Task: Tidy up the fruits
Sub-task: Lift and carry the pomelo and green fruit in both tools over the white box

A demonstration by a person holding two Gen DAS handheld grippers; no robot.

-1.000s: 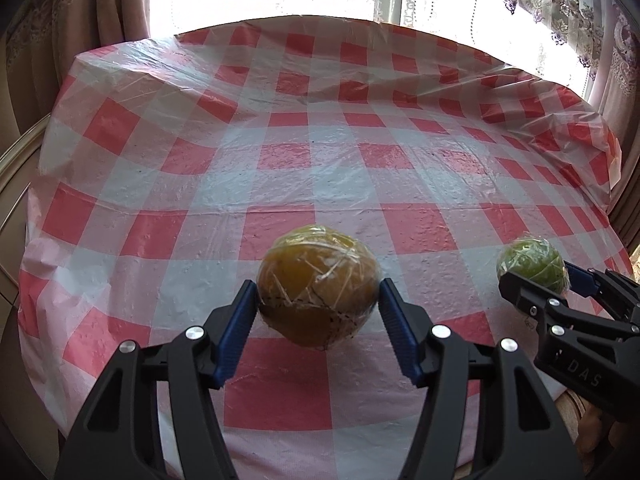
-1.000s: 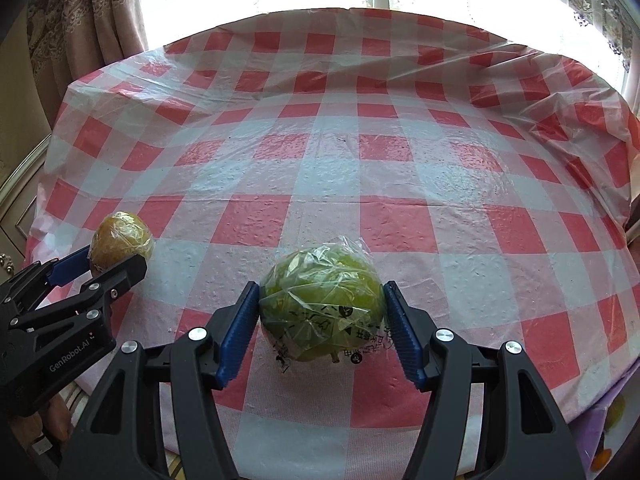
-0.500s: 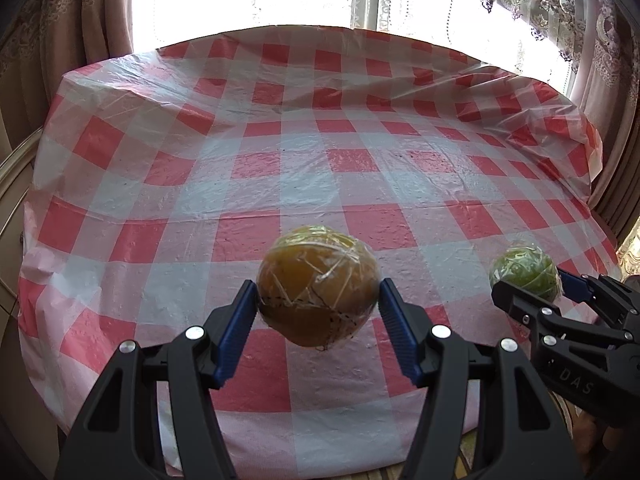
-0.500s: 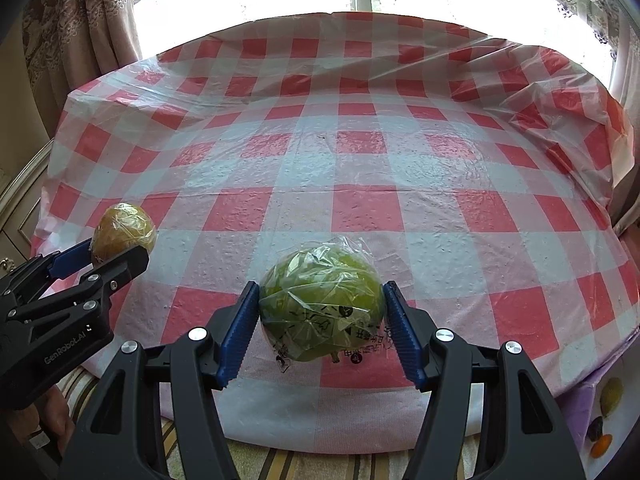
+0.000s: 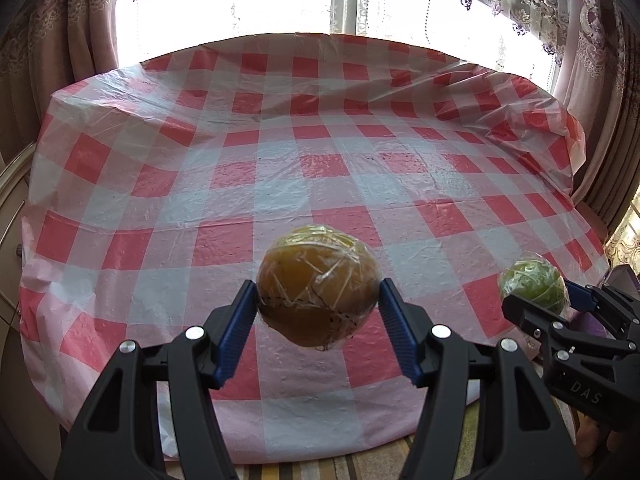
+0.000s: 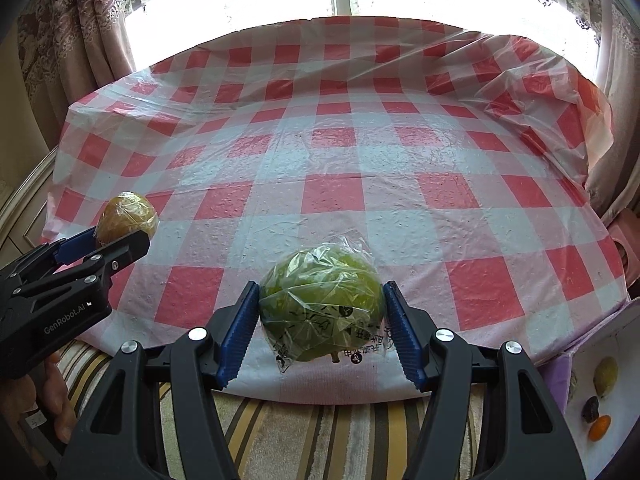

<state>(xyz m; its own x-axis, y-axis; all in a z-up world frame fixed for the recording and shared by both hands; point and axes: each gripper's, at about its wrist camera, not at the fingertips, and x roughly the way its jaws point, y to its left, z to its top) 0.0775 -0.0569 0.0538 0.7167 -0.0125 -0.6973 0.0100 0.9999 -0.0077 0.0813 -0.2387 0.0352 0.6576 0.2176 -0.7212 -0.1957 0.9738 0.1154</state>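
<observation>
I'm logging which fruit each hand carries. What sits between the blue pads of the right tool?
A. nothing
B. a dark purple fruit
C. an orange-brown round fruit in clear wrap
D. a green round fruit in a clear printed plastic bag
D: in the right wrist view the green round fruit in a clear printed plastic bag is clamped between the blue pads of the right tool, clear of the red-and-white checked tablecloth.

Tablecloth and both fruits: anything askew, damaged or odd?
Mostly fine. The tablecloth is rumpled and bunched at its far right corner. The orange fruit and green fruit are each plastic-wrapped, intact, and held squarely; the green one's wrap hangs loose.
</observation>
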